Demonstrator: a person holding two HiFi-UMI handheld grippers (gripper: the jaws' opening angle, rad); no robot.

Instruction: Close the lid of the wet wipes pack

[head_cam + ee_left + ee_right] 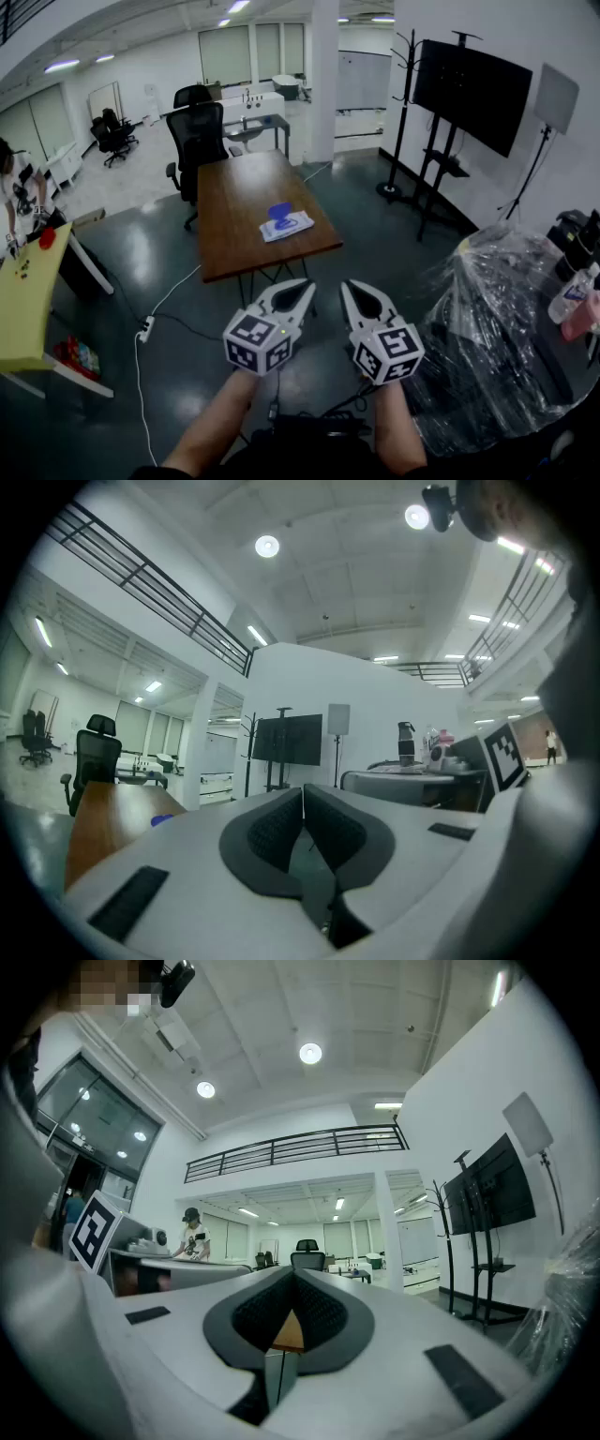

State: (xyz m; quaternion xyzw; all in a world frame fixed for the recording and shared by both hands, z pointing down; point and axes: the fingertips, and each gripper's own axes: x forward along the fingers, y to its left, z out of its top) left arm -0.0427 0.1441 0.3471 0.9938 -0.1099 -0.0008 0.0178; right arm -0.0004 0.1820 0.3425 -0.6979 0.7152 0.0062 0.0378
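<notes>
The wet wipes pack (286, 225) lies on the near right part of a brown wooden table (244, 211); it is white with blue print, and its blue lid (280, 211) stands raised. Both grippers are held well short of the table, over the floor. My left gripper (307, 284) is shut with nothing in it, and my right gripper (345, 286) beside it is shut and empty too. In the left gripper view the jaws (303, 789) meet, with the table (103, 817) and a blue speck of the pack (161, 819) far off to the left. In the right gripper view the closed jaws (292, 1274) frame a sliver of tabletop.
A black office chair (200, 141) stands behind the table. A TV on a stand (472, 89) and a coat rack (403, 103) are at the right wall. A plastic-wrapped bulk (497, 328) sits at right, a yellow table (23, 300) and a person (19, 197) at left. A power strip (145, 328) lies on the floor.
</notes>
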